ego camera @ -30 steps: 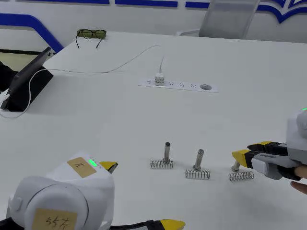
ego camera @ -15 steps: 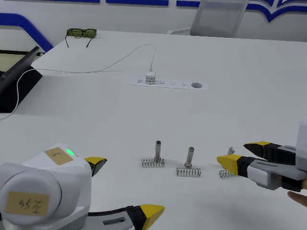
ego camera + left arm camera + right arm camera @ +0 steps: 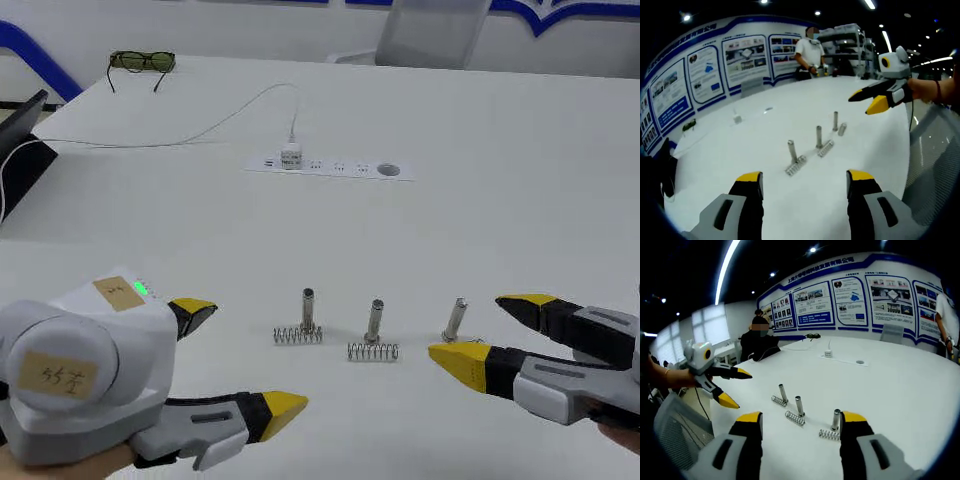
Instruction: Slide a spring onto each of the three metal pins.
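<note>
Between my two grippers, on the white table (image 3: 520, 180), three metal pins are standing upright in a row: the left pin (image 3: 308, 305), the middle pin (image 3: 375, 318) and the right pin (image 3: 456, 318). Three springs are lying flat, one at the foot of each pin: the left spring (image 3: 298, 336), the middle spring (image 3: 372, 351) and the right spring (image 3: 829, 434), which is sitting just ahead of my right gripper (image 3: 495, 330). I am holding my left gripper (image 3: 240, 357) beside the left pin, apart from it. Both grippers are hovering with jaws spread wide, gripping nothing. No spring is sitting on a pin yet. Beyond the pins, one power strip (image 3: 330, 167) is lying with one plug (image 3: 291, 156) in it, and one pair of glasses (image 3: 140, 62) is resting at the far corner.
</note>
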A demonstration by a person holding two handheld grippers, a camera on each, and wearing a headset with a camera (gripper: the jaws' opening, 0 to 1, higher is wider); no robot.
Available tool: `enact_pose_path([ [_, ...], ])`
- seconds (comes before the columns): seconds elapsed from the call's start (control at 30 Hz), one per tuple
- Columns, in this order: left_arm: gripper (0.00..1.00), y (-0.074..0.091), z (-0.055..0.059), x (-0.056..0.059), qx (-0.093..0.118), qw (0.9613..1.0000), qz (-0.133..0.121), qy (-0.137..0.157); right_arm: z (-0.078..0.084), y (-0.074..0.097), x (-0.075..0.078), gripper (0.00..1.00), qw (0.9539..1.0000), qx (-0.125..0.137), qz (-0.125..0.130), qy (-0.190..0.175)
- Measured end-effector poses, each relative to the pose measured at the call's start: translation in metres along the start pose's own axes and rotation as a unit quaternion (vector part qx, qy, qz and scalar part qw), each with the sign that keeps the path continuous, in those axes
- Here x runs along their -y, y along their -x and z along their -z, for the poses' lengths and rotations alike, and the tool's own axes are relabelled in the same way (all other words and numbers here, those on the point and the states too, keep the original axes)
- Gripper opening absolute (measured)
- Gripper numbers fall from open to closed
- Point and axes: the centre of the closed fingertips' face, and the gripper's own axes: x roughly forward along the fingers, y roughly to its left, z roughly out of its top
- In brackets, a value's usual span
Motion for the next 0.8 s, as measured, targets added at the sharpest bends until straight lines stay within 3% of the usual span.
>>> enact_pose_path([
  [0.2, 0.63, -0.015, 0.002, -0.006, -0.004, 0.9995, 0.028, 0.012, 0.007, 0.003, -0.002, 0.64, 1.0000, -0.005, 0.007, 0.003],
  [0.33, 0.57, -0.027, 0.004, -0.011, -0.008, 0.9987, 0.042, 0.029, 0.015, 0.003, -0.001, 0.62, 0.9997, -0.010, 0.020, -0.014],
  [0.53, 0.51, -0.042, 0.008, -0.013, -0.007, 0.9980, 0.059, 0.019, 0.019, 0.005, -0.001, 0.62, 0.9996, -0.013, 0.021, -0.015],
  [0.63, 0.47, -0.047, 0.006, -0.012, 0.004, 0.9976, 0.067, 0.019, 0.018, 0.007, 0.000, 0.62, 0.9994, -0.009, 0.023, -0.022],
  [0.8, 0.42, -0.056, 0.010, -0.013, 0.000, 0.9971, 0.076, 0.009, 0.018, 0.008, 0.000, 0.61, 0.9994, -0.005, 0.025, -0.023],
])
